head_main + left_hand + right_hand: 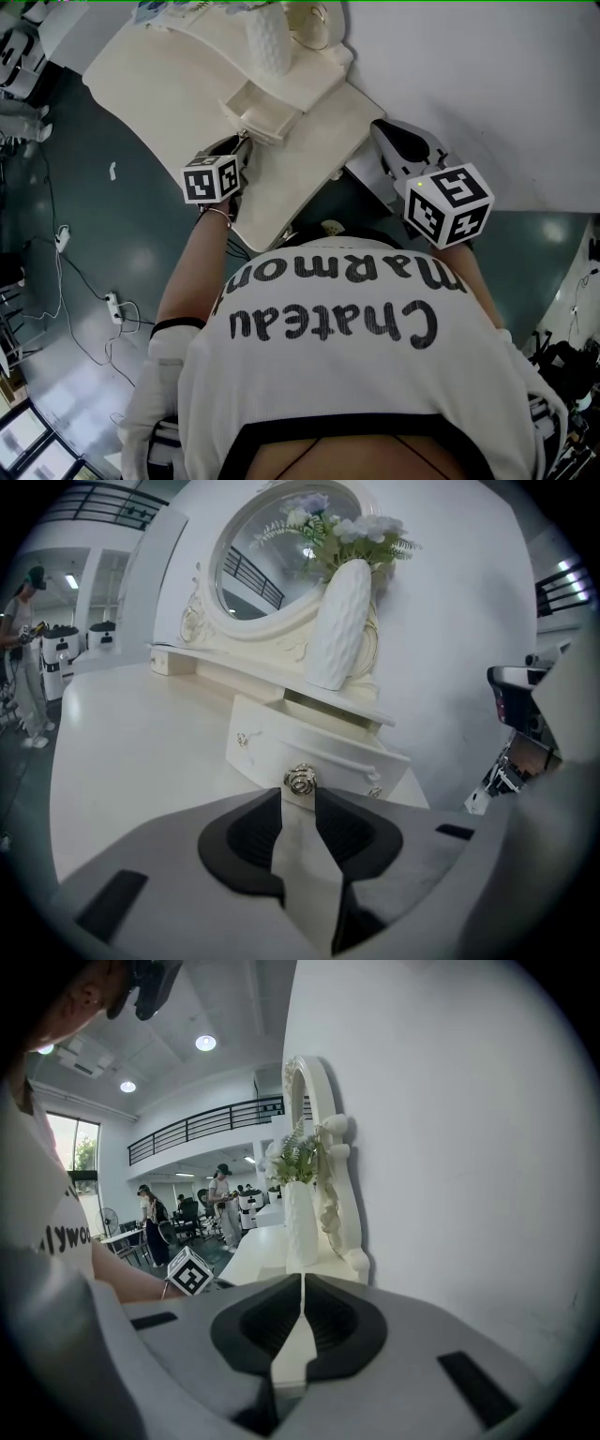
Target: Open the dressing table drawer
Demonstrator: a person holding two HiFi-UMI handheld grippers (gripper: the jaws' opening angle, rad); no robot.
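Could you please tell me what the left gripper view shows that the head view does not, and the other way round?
Only the left gripper view shows the rose-shaped knob gripped between the jaws of the left gripper, and the mirror's face. Only the head view shows the person's lettered shirt, the left forearm and the dark floor. Both show the pulled-out drawer, the white vase and the dressing table top.

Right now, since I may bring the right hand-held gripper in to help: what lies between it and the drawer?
Only bare tabletop, as the head view shows, lies between the right hand-held gripper and the drawer.
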